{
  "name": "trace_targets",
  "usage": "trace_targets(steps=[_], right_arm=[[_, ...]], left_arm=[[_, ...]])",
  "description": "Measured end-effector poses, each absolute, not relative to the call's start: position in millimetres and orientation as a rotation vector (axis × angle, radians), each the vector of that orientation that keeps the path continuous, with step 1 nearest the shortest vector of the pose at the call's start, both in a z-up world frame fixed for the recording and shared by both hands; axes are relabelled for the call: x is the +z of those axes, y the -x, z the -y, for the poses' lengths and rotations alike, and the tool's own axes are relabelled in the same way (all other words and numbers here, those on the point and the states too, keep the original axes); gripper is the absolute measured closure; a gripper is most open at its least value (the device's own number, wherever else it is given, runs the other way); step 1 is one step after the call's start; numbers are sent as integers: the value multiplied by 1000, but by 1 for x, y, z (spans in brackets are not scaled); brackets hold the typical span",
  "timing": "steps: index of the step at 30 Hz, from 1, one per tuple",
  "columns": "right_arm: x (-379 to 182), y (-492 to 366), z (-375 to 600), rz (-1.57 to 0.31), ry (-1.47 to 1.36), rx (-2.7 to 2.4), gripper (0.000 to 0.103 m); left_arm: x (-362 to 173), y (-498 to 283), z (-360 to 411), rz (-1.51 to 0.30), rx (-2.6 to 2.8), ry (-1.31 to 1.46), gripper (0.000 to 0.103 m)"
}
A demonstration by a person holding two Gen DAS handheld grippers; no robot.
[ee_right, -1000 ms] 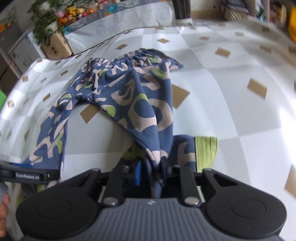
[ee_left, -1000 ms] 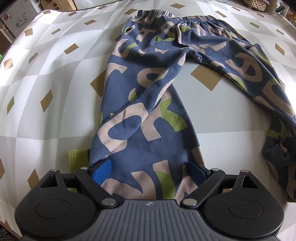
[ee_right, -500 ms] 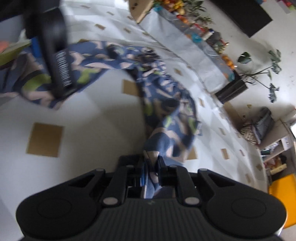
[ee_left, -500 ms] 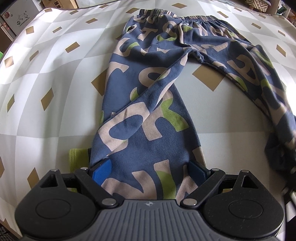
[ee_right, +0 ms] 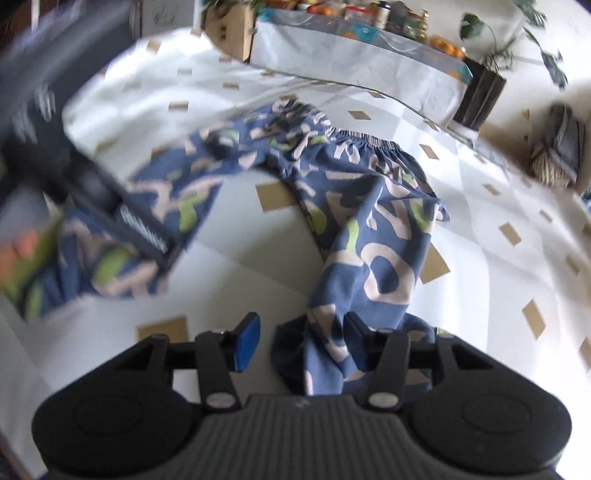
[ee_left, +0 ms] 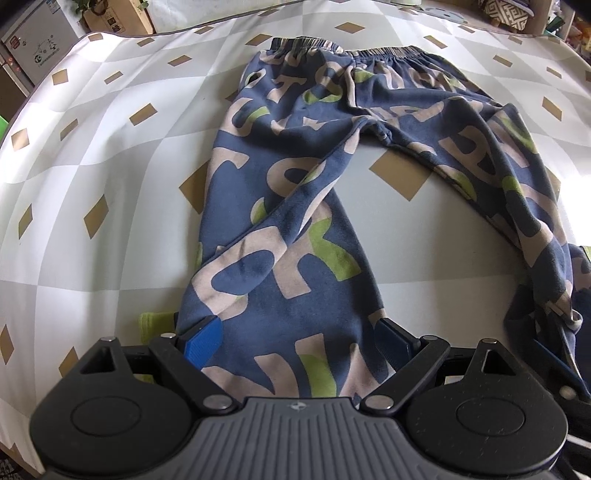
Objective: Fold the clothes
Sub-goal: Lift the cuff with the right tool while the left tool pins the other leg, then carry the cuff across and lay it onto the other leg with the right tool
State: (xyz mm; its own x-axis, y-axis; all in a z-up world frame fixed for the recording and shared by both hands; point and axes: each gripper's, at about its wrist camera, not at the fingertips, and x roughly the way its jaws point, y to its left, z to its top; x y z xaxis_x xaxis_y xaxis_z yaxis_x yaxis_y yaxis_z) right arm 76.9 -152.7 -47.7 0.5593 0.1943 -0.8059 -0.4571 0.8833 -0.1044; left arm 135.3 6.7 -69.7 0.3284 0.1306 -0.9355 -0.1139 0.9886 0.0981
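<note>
Blue trousers (ee_left: 288,206) with beige and green letters lie spread on the diamond-patterned tablecloth (ee_left: 92,147), waistband (ee_left: 332,48) at the far side. My left gripper (ee_left: 299,339) is open wide and straddles the end of the left leg, whose green cuff (ee_left: 151,325) pokes out beside the left finger. In the right wrist view the other leg (ee_right: 380,258) runs from the waistband (ee_right: 369,142) down to my right gripper (ee_right: 301,339). That gripper is open, and the bunched leg end rests against its right finger (ee_right: 354,328). The left gripper (ee_right: 110,206) appears blurred at the left.
A cardboard box (ee_right: 229,33) and a cloth-covered bench (ee_right: 351,62) with jars and fruit stand beyond the table. A dark stand (ee_right: 480,96) and a plant are at the far right. The table's rounded far-left edge (ee_left: 48,74) shows, with a cabinet (ee_left: 33,44) behind.
My right gripper has swung round with the right leg and opened, letting go of the leg end it was shut on. The left gripper has stayed in place.
</note>
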Motion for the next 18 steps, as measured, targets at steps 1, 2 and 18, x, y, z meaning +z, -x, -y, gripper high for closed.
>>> trace_targets(steps=[1,2,18], right_arm=[[-41,-77,157,-908,283,396,52],[-36,-79,163,-921,243,393,51],[-46,-139,266,-1080,7,92,45]], left_arm=[[-69,-135,-6,-1224,159,-16,13],[-68,-136,-6,-1223,158,-17,13],[-68,-136,-2,-1224,152,-15,13]])
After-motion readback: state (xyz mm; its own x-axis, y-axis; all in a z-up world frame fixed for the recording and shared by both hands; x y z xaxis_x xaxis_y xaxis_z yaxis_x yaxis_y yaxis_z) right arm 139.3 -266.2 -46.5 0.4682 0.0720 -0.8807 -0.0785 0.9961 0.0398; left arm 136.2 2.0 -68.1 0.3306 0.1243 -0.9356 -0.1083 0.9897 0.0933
